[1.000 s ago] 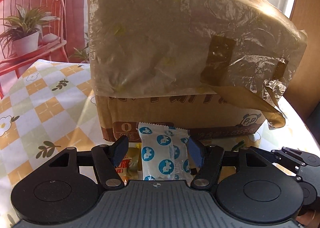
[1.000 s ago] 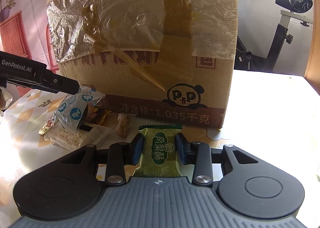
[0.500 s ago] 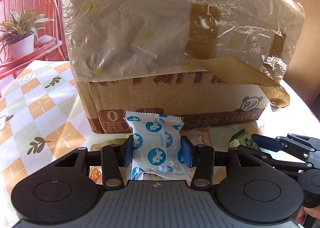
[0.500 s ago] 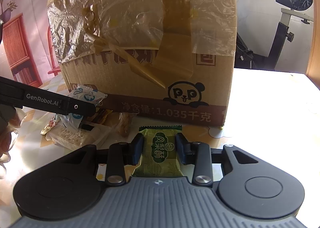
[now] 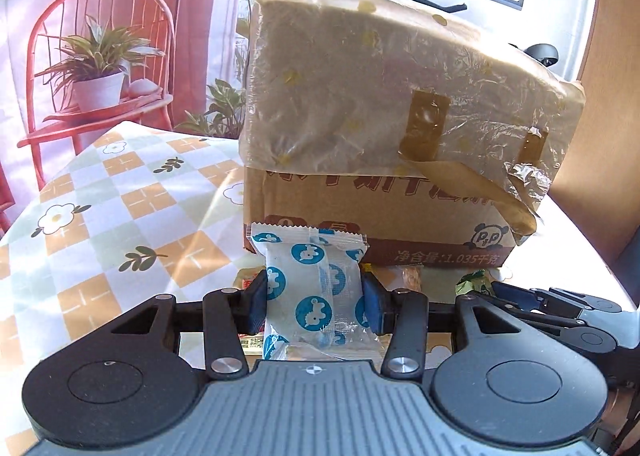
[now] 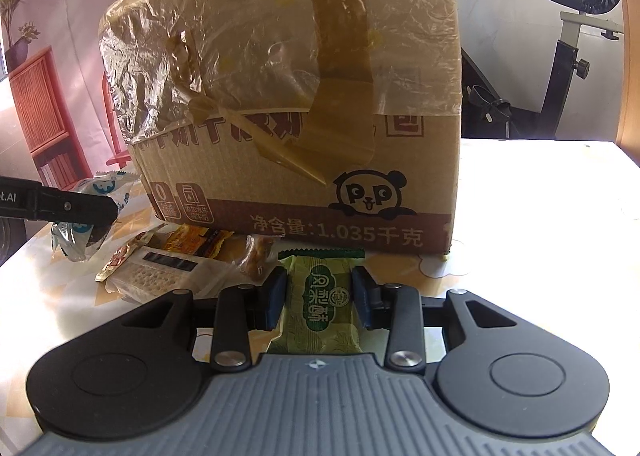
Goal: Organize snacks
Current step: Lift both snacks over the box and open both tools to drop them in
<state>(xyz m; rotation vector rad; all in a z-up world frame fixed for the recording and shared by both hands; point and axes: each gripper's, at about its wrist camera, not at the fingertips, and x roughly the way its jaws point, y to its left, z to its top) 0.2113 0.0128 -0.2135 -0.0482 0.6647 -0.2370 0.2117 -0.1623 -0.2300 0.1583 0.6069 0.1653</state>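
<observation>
My left gripper [image 5: 314, 298] is shut on a white snack packet with blue dots [image 5: 310, 280], held above the table in front of the cardboard box [image 5: 384, 184]. My right gripper [image 6: 320, 298] is shut on a green snack packet [image 6: 320, 304], also in front of the box [image 6: 304, 128]. The left gripper and its packet [image 6: 94, 212] show at the left of the right wrist view. The right gripper [image 5: 540, 304] with the green packet [image 5: 472, 286] shows at the right of the left wrist view. A pile of loose snacks [image 6: 188, 256] lies against the box's base.
The tall box is wrapped in plastic film and tape; its top opening is out of sight. A checked tablecloth [image 5: 100, 208] covers the table on the left. A red chair with a potted plant [image 5: 96, 72] stands behind it. An exercise bike [image 6: 560, 68] stands beyond the table.
The left gripper closed on the blue-dotted packet, lifted it and drew back from the box. The right gripper keeps its hold on the green packet and has risen slightly.
</observation>
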